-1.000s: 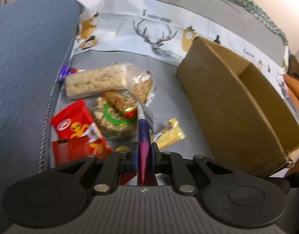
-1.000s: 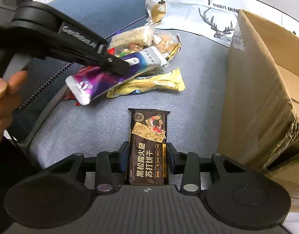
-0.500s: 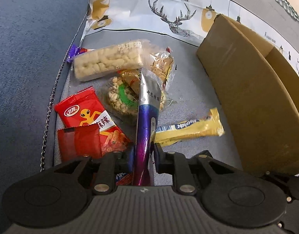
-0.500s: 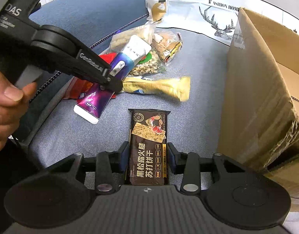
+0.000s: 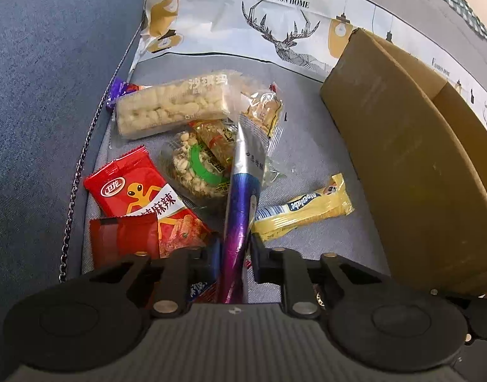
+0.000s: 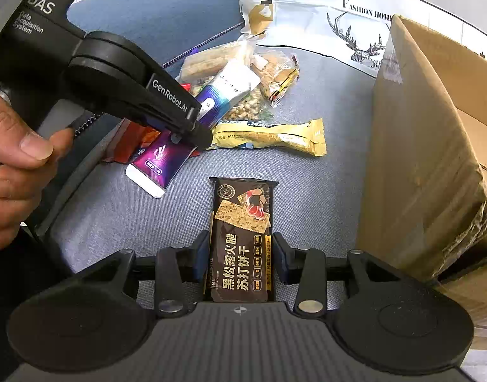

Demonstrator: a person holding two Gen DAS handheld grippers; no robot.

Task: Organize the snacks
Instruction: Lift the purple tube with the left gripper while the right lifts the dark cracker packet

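on the grey-blue sofa seat (image 5: 307, 146), a loose pile of snacks is seen beside an open cardboard box (image 5: 412, 165), which stands to the right of the pile. the left gripper (image 5: 232, 251) is clenched on a purple and silver packet (image 5: 240, 197), held on edge between the pads; its jaws have just been closing on it. in the right wrist view the packet's lower end (image 6: 157, 165) is seen just above the seat, with a hand (image 6: 11, 146) around the gripper handle. the right gripper (image 6: 240, 258) is closed on a dark cracker packet (image 6: 240, 222), gripped by its long sides and pointing toward the pile. a yellow bar (image 5: 303, 210) lies flat between the pile and the box. two red packets (image 5: 141, 210), a clear nut pack (image 5: 195, 168) and a pale rice-puff block (image 5: 170, 108) are noted further left, overlapping.
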